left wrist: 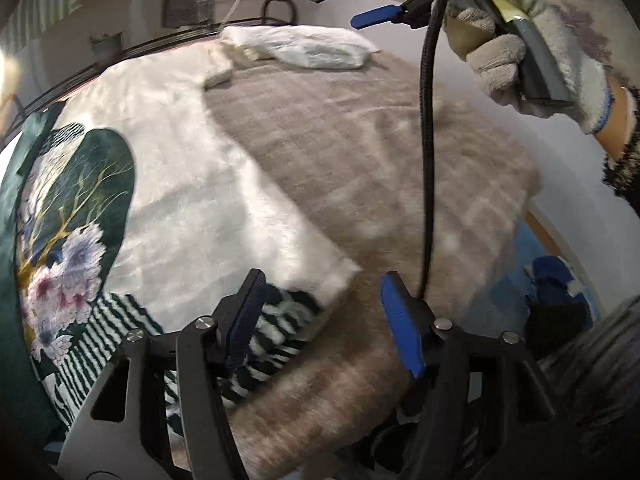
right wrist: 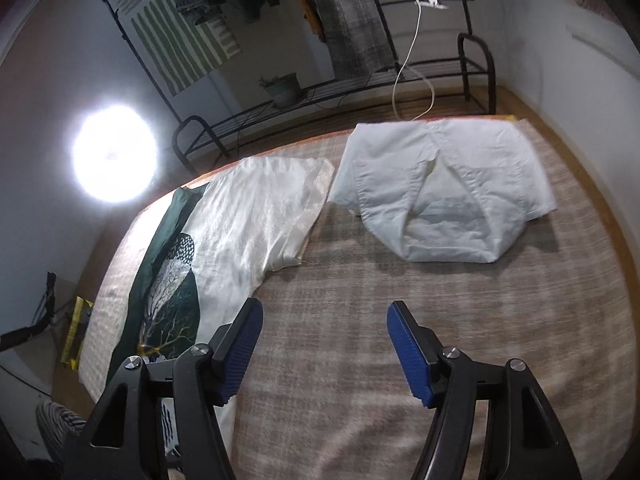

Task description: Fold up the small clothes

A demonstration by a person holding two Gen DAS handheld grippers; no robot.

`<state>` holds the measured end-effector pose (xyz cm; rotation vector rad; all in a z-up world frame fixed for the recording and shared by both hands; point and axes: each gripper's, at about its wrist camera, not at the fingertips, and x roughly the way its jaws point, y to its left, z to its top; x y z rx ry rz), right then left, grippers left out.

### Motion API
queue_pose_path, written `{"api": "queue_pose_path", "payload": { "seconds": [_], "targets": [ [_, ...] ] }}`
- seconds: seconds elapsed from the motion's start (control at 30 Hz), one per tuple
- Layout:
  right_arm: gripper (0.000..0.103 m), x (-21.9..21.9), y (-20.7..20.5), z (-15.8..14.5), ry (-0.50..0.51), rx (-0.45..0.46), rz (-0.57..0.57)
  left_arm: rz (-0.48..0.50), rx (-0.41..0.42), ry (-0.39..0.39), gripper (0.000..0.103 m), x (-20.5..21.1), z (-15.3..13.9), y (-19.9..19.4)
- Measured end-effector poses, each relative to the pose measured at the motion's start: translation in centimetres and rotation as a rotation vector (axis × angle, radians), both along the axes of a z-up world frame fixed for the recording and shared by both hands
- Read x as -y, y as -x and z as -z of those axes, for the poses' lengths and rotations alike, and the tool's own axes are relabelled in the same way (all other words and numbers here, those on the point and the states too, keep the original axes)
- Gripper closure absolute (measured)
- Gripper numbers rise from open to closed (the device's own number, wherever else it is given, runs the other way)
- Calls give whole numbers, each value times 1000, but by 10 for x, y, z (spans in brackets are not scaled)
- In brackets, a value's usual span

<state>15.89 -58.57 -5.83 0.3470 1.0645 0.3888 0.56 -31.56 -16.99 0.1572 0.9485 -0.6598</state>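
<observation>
A white cloth with a dark green floral print [left wrist: 192, 200] lies flat on the beige mat [left wrist: 360, 152]. Its striped near corner [left wrist: 280, 320] sits just under my left gripper [left wrist: 324, 316], whose blue-padded jaws stand apart with nothing pressed between them. In the right wrist view the same cloth [right wrist: 248, 216] lies to the left, and a folded white garment [right wrist: 440, 192] rests at the far side of the mat [right wrist: 360, 320]. My right gripper [right wrist: 324, 340] hangs open above bare mat. A gloved hand [left wrist: 532, 40] carries it at the top right of the left wrist view.
A black metal rack [right wrist: 360, 88] with a potted plant [right wrist: 284, 88] stands beyond the mat's far edge. A white cable [right wrist: 408, 60] dangles there, and clothes hang above. A bright lamp [right wrist: 114, 154] glares at left. A black cable [left wrist: 428, 140] crosses the left wrist view.
</observation>
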Motion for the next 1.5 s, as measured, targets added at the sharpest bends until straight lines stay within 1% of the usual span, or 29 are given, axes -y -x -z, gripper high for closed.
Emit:
{"api": "queue_pose_path", "payload": {
  "seconds": [0.03, 0.07, 0.1, 0.2, 0.37, 0.43, 0.47, 0.57, 0.63, 0.67, 0.7, 0.73, 0.8, 0.83, 1.0, 1.1, 1.2, 1.27, 1.37, 1.43, 1.5],
  "targets": [
    [36, -5, -5, 5, -15, -11, -3, -12, -8, -5, 62, -2, 2, -3],
    [36, -9, -9, 9, -30, -21, -4, -17, -24, -1, 90, -4, 5, -7],
    [36, -14, -14, 14, -46, -32, -3, -20, -36, 12, 99, -6, 6, -10],
    [36, -29, -28, 29, -113, -66, 4, -29, -35, 56, 102, -16, 3, -13],
    [37, -56, -57, 59, -179, -130, 44, -73, -43, 130, 102, -33, -10, -14],
    [44, -64, -69, 74, -218, -166, 70, -98, -61, 165, 102, -43, -13, -16],
    [45, -68, -75, 81, -231, -182, 80, -107, -64, 172, 102, -45, -14, -17],
    [52, -84, -89, 97, -229, -210, 99, -131, -75, 192, 102, -52, -17, -17],
    [63, -93, -98, 104, -218, -223, 105, -136, -75, 201, 102, -55, -18, -16],
    [67, -98, -101, 106, -208, -230, 110, -136, -74, 202, 102, -57, -18, -15],
    [75, -103, -105, 109, -191, -235, 117, -138, -72, 202, 102, -57, -18, -15],
    [87, -108, -108, 110, -180, -236, 117, -139, -70, 208, 102, -59, -19, -14],
    [101, -118, -112, 109, -139, -227, 115, -146, -68, 219, 103, -64, -20, -14],
    [103, -123, -114, 106, -121, -216, 111, -151, -69, 228, 103, -67, -21, -14],
    [103, -145, -118, 77, -54, -136, 61, -182, -84, 278, 103, -87, -22, -15],
    [103, -157, -118, 62, -8, -107, 32, -193, -84, 299, 103, -95, -24, -15],
    [103, -165, -120, 56, 34, -104, 23, -198, -84, 319, 103, -99, -26, -15],
    [103, -165, -119, 56, 42, -117, 20, -188, -104, 323, 103, -98, -22, -19],
    [103, -158, -118, 56, 43, -119, 19, -165, -126, 300, 102, -90, -14, -27],
    [103, -148, -117, 57, 52, -123, 26, -131, -143, 290, 98, -78, -9, -32],
    [103, -138, -117, 58, 49, -126, 36, -110, -149, 293, 84, -69, -10, -34]
  ]
}}
